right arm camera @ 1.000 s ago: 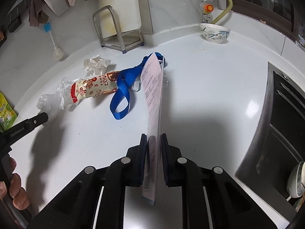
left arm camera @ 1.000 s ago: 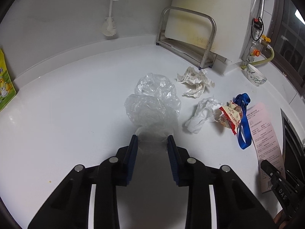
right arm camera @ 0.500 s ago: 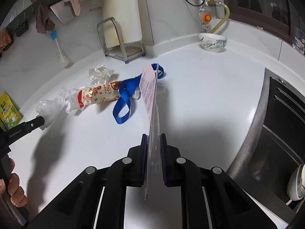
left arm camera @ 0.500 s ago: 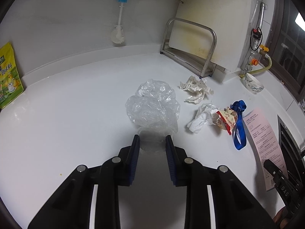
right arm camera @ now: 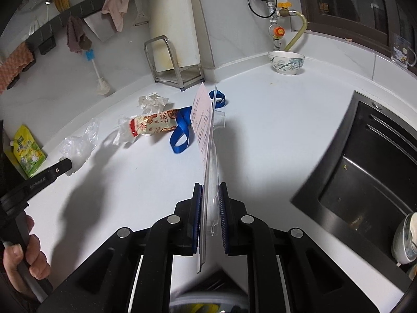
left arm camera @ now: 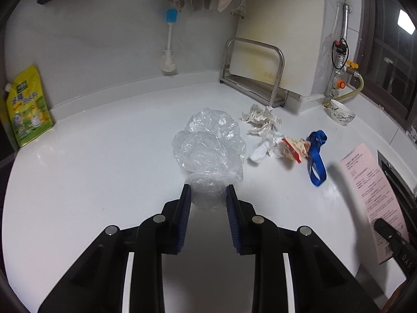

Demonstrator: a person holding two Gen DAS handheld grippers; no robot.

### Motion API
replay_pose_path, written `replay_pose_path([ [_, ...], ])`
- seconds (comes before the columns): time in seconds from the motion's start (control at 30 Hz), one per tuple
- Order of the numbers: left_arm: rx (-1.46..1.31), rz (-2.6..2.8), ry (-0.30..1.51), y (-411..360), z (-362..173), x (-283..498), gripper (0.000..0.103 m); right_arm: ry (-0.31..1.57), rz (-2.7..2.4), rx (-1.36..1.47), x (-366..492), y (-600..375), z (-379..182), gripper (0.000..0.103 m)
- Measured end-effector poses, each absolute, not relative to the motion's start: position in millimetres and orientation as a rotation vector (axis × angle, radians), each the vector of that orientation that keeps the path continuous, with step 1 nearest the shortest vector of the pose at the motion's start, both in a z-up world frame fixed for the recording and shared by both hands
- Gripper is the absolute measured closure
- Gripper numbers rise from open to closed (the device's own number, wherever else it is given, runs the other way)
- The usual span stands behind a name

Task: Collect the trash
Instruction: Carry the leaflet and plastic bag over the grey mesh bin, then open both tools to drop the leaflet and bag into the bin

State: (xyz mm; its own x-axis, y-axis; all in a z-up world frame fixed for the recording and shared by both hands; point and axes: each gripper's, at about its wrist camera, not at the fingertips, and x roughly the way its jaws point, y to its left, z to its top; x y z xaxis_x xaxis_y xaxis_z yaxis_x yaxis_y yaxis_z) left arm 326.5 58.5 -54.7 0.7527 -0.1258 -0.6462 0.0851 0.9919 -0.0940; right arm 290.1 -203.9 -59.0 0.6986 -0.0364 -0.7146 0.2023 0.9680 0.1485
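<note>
My left gripper [left arm camera: 208, 192] is shut on a crumpled clear plastic bag [left arm camera: 208, 146] that trails forward onto the white counter [left arm camera: 104, 161]. My right gripper [right arm camera: 210, 192] is shut on a flat clear package with a pink printed card [right arm camera: 204, 127], held upright on edge above the counter; the card also shows in the left wrist view [left arm camera: 370, 182]. On the counter lie crumpled white paper [left arm camera: 262, 122], a white tissue [left arm camera: 263, 148], a red and cream snack wrapper [right arm camera: 153, 125] and a blue ribbon strap [right arm camera: 182, 130].
A steel sink [right arm camera: 365, 177] lies at the right with a cup [right arm camera: 406, 240] in it. A metal rack with a cutting board [left arm camera: 255, 78], a bottle brush [left arm camera: 168, 52], a patterned bowl [right arm camera: 286, 62] and a yellow pouch [left arm camera: 26, 107] stand along the back wall. A bin rim shows at the right wrist view's bottom edge [right arm camera: 208, 305].
Both grippers have risen and pulled back from the counter. The left one lifts the plastic bag's end. The right one carries the pink card package higher, and a bin rim has come into view below.
</note>
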Motion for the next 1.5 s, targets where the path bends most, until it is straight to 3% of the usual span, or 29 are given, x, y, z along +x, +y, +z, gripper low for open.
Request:
replay_pose_path([
  [0.8, -0.027, -0.266, 0.698, -3.8, -43.6, 100.2, 0.076, 0.734, -0.062, 0.256, 83.3, -213.6, -43.1, 0.09],
  [1.17, 0.046, -0.283, 0.771, -32.7, -72.2, 48.5, 0.076, 0.787, -0.018, 0.229, 36.0, -208.9, -67.1, 0.09],
  [1.5, 0.063, -0.307, 0.859, -46.1, -98.5, 47.5, 0.076, 0.881, 0.009, 0.214, 35.0, -202.6, -94.1, 0.09],
])
